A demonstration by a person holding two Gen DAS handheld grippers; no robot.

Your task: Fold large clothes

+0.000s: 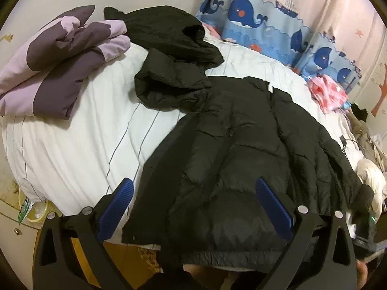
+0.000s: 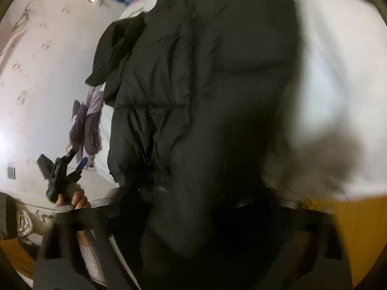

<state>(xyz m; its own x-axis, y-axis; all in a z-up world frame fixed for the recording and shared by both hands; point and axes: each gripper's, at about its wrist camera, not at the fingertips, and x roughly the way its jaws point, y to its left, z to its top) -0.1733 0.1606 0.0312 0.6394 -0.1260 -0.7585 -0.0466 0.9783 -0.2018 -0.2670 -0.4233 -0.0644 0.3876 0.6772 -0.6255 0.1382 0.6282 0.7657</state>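
Left tongs (image 1: 193, 207) hung apart over the jacket (image 1: 241, 149) hem at the bed (image 1: 72, 159) near edge; right tongs' state was hidden, blurred.

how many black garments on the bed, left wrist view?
3: black puffer jacket spread at the near edge; small black padded piece above it; crinkled black garment farthest back. More may be hidden underneath.
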